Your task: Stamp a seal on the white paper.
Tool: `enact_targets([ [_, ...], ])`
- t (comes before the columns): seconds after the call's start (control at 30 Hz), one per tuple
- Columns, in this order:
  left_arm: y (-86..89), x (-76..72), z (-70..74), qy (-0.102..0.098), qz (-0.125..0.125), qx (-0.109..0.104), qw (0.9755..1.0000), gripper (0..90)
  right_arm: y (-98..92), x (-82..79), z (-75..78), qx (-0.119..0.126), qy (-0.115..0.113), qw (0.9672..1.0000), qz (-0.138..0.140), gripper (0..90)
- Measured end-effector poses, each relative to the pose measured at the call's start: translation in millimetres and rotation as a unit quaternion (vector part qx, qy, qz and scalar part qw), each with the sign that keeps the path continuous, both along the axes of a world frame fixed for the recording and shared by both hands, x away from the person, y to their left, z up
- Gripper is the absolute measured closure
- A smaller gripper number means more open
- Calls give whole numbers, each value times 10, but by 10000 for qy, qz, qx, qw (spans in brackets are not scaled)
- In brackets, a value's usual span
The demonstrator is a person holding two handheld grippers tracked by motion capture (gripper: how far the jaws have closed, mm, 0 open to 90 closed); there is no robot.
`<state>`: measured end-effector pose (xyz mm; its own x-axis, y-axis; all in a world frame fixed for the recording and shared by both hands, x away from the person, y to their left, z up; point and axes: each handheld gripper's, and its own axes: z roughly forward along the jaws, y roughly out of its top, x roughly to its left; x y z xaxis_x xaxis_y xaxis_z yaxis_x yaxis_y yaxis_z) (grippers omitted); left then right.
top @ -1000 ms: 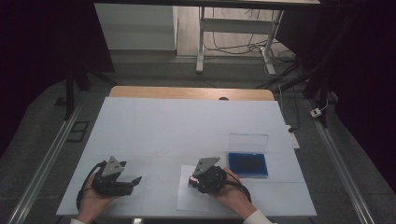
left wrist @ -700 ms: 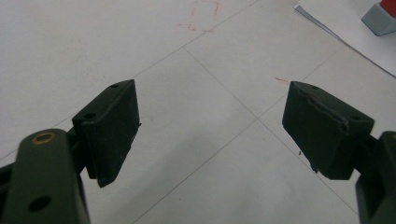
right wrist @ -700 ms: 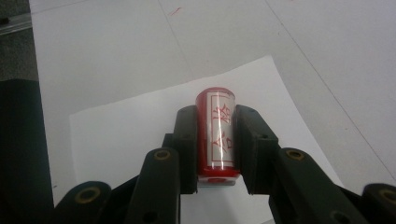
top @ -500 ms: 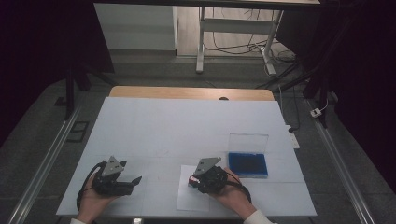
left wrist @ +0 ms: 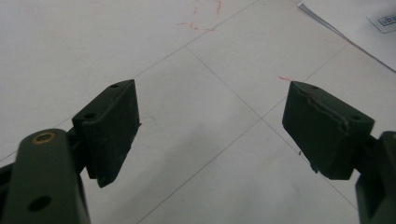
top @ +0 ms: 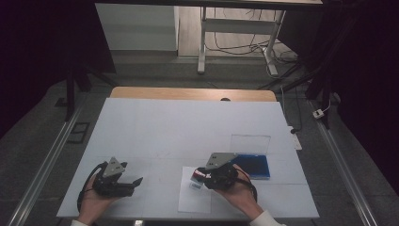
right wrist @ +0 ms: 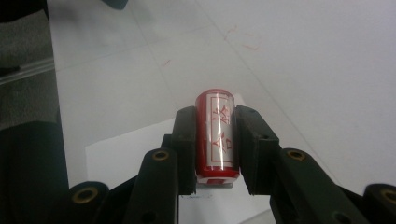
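Over the white sheet of paper [top: 195,202] near the table's front edge, we held a red cylindrical stamp [right wrist: 215,135] clamped in the right gripper [top: 203,175], seemingly to press it there, while our left gripper [top: 133,182] rested wide open and empty.

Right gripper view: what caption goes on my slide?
Right gripper clamps a red stamp above a white paper sheet.
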<state>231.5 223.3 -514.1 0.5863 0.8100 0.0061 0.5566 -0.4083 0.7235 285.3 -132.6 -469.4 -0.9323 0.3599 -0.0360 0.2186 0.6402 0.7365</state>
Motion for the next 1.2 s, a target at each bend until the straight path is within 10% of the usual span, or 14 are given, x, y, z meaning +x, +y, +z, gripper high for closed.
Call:
enact_targets([
  [1.2,8,1,6,-12,6,-38,10000,192,-520,150,277,359,-255,9978,-501,694],
])
